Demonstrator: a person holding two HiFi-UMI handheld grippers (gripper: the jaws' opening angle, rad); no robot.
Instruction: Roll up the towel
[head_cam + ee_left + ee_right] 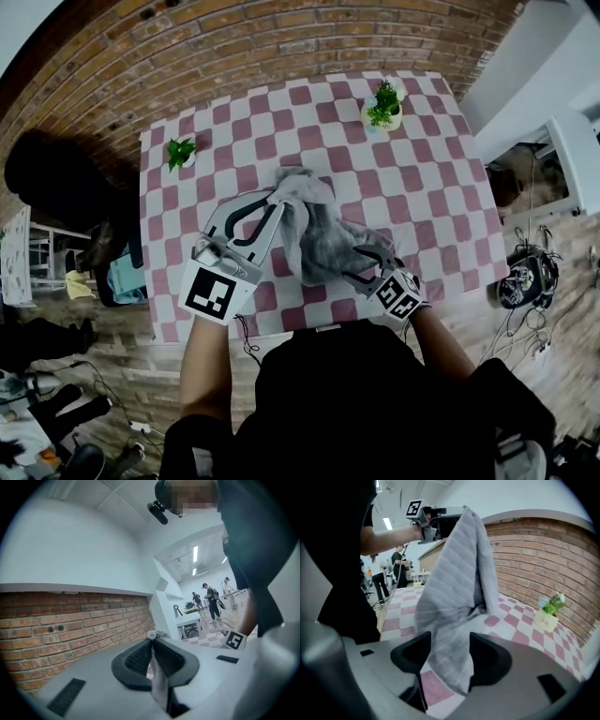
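Observation:
A grey towel [319, 239] hangs crumpled in the air above the red-and-white checked table [431, 187]. My left gripper [279, 199] holds its upper edge, raised at the towel's top. In the left gripper view the left gripper [152, 641] is shut on a thin fold of towel [159, 686]. My right gripper [359, 265] sits lower at the towel's right side. In the right gripper view the towel [459, 573] drapes down between the jaws of the right gripper [450, 639], which stand apart without pinching it. The left gripper [436, 524] shows up high at the towel's top.
Two small potted plants stand on the table, one at the far right [382, 105] and one at the far left [180, 152]. A brick wall [281, 37] runs behind the table. Cables and gear [525, 277] lie on the floor at the right.

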